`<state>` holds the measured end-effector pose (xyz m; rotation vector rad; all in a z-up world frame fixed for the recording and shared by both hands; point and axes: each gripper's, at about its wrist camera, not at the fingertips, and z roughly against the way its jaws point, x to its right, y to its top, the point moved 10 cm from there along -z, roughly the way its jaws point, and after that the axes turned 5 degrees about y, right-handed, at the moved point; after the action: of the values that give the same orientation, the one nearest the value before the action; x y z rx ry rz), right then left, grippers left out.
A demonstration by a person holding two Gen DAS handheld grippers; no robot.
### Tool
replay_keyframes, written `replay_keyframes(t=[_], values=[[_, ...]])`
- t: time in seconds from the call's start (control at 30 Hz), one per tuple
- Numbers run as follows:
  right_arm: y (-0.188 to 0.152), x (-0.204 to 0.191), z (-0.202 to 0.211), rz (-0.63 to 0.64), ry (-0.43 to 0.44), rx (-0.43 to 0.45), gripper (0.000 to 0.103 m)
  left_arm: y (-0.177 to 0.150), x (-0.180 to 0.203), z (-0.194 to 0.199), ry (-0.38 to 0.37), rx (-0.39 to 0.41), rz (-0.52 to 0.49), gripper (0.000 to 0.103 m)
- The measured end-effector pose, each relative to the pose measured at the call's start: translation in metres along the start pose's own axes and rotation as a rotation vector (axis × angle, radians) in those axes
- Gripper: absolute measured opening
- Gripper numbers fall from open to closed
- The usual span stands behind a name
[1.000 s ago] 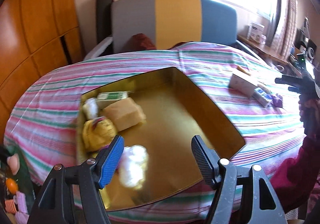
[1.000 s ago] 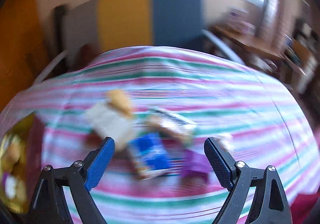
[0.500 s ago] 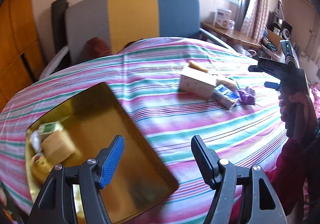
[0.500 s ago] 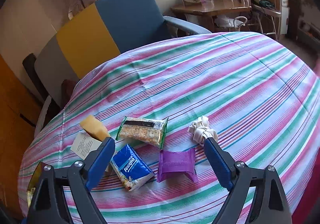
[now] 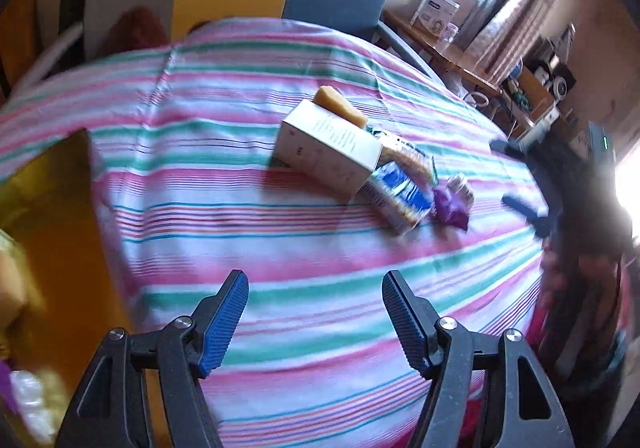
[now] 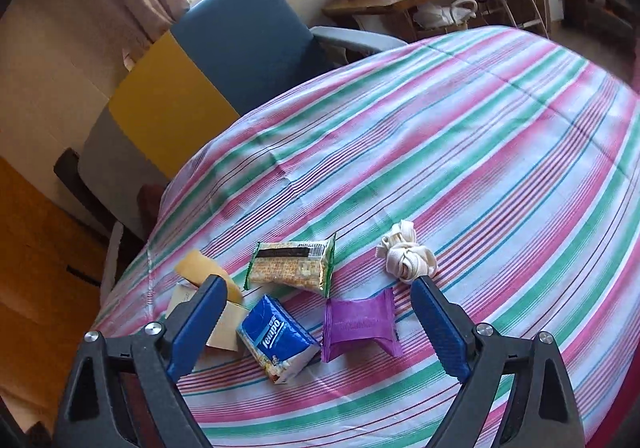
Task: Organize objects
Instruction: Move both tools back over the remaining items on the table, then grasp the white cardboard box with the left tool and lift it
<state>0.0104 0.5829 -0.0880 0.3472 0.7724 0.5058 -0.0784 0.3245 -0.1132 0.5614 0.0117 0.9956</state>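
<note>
Blue tissue pack (image 6: 276, 336) lies flat beside a purple packet (image 6: 360, 324), cracker pack (image 6: 292, 264) behind. Both the left gripper (image 5: 316, 312) and right gripper (image 6: 316, 320) gape empty; white box (image 5: 328, 148) crowds close.

A broad stretch of striped cloth on the counter (image 5: 248, 232) is lying bare in front of the left hand-held gripper (image 5: 316, 312), giving open passage toward the cluster. The white box (image 5: 328, 152) is standing tallest there, blocking the near side of the yellow block (image 5: 340, 106) behind it. The blue tissue pack (image 6: 276, 336), purple packet (image 6: 360, 322) and cracker packet (image 6: 292, 264) are crowding close together, leaving only narrow gaps. The white knotted cord (image 6: 406, 258) is sitting slightly apart, with free cloth beyond it. The gold tray (image 5: 52, 232) is walling off the left edge.
</note>
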Motion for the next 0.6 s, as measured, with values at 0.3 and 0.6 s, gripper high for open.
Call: replay_keyframes(t=[0.3,0.6], values=[[-0.007,-0.006,-0.006,-0.011,0.045,-0.048,0.095,0.051,0.011,-0.063,-0.051,-0.096,0.215,0.082],[-0.014,-0.013,-0.012,-0.011,0.095,-0.09,0.095,0.101,0.021,-0.115,0.045,-0.115,0.269,0.084]])
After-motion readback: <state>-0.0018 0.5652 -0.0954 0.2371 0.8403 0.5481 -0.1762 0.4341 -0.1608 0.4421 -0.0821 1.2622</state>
